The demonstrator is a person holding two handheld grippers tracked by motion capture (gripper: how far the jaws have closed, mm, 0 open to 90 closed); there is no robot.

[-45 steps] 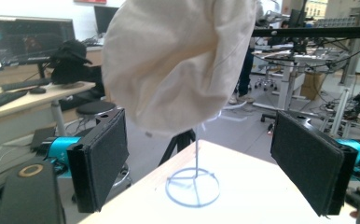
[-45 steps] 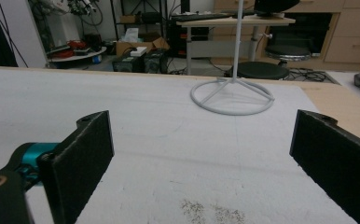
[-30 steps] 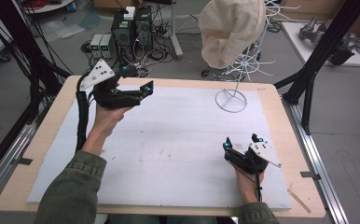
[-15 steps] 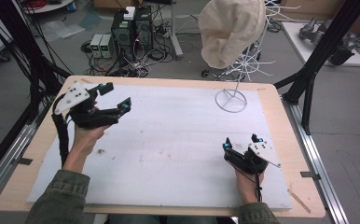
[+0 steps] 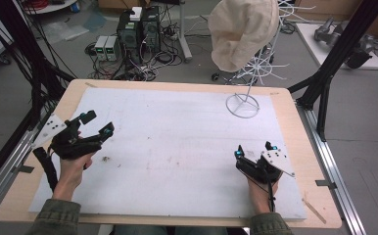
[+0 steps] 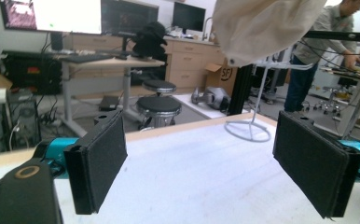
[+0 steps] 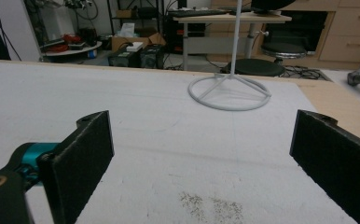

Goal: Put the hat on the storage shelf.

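White-covered wooden table (image 5: 177,147): both grippers, left (image 5: 98,125) and right (image 5: 254,150), gape wide and empty; reaching carelessly could topple the cream fabric hat (image 5: 243,29) on its white wire stand (image 5: 242,104).

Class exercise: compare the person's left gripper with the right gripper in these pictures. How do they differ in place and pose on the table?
The left gripper sits near the left edge of the white table, its jaws pointing right and away; the right gripper sits near the front right, jaws pointing straight away toward the white wire stand. The left is farther from that stand. Both are open and hold nothing.
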